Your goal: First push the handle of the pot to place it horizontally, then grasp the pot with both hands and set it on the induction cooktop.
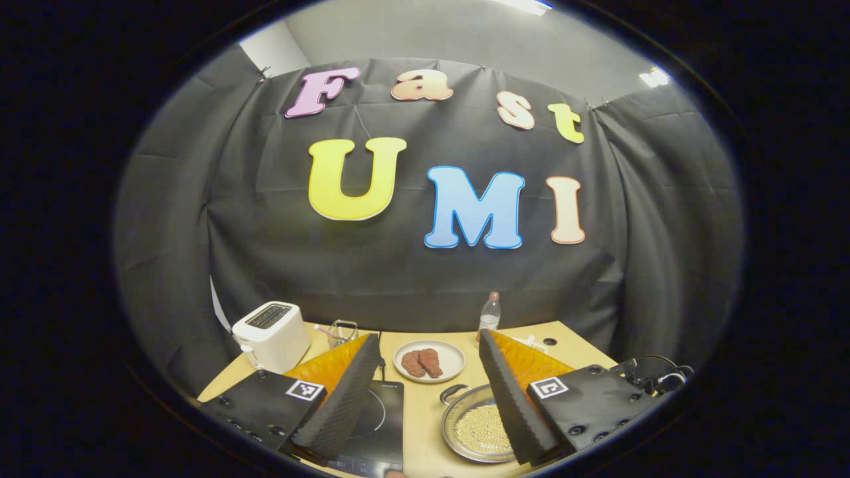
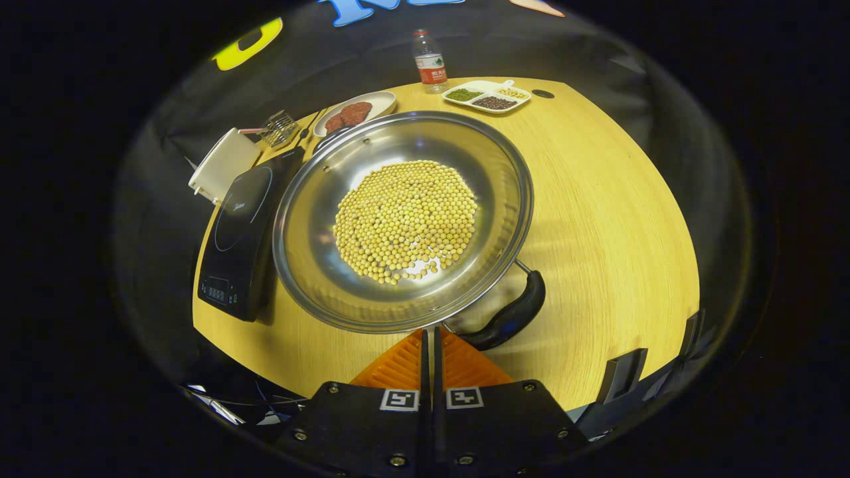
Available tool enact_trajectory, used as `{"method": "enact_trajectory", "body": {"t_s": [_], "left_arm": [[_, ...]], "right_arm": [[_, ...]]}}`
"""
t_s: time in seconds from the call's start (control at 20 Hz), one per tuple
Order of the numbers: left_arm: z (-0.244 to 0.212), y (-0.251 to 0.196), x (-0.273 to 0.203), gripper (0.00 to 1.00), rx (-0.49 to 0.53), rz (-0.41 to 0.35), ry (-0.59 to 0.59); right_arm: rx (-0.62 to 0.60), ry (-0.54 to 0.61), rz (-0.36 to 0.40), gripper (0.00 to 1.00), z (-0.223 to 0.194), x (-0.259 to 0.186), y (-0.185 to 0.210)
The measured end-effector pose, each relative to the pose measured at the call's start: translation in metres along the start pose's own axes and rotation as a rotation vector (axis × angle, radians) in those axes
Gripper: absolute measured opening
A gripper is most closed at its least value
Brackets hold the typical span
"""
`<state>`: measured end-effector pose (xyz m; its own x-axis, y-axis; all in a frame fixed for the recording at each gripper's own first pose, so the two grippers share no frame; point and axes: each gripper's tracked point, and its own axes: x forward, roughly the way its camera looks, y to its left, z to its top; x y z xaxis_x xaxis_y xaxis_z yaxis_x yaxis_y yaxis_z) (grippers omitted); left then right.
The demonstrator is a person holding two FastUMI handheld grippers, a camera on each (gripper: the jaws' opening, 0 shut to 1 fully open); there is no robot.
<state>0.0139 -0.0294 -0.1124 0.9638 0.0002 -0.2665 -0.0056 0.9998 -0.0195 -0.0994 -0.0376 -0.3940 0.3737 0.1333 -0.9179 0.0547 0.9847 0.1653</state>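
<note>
The left gripper gapes wide above the table, while the right gripper, pressed together, nears the pot.

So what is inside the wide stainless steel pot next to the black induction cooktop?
The stainless steel pot holds a heap of small round yellow beans, with bare metal ringing it. The pot bottom under the heap is covered. The shut right gripper hides a little of the near rim.

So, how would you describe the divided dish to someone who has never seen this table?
Start at the big steel pot of yellow beans on the wooden table. Look past it to the far edge, beside the water bottle. The white divided dish has separate compartments of green, dark and yellow grains.
</note>
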Motion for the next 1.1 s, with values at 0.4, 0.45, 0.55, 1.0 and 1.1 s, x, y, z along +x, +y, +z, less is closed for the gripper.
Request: {"method": "enact_trajectory", "body": {"t_s": [0.4, 0.45, 0.55, 1.0, 1.1], "left_arm": [[-0.002, -0.003, 0.006, 0.97, 0.012, -0.011, 0.011], [-0.001, -0.003, 0.007, 0.97, 0.012, -0.012, 0.012], [-0.002, -0.005, 0.009, 0.97, 0.013, -0.015, 0.014], [-0.001, -0.01, 0.016, 0.95, 0.019, -0.018, 0.015], [-0.002, -0.01, 0.016, 0.95, 0.019, -0.015, 0.017]], "right_arm": [[0.035, -0.026, -0.075, 0.01, 0.02, 0.004, -0.043], [0.031, -0.031, -0.086, 0.01, 0.024, 0.004, -0.049], [0.029, -0.041, -0.108, 0.01, 0.031, 0.004, -0.059], [0.058, -0.085, -0.14, 0.01, 0.061, 0.005, -0.089], [0.049, -0.091, -0.147, 0.01, 0.067, 0.006, -0.095]]}}
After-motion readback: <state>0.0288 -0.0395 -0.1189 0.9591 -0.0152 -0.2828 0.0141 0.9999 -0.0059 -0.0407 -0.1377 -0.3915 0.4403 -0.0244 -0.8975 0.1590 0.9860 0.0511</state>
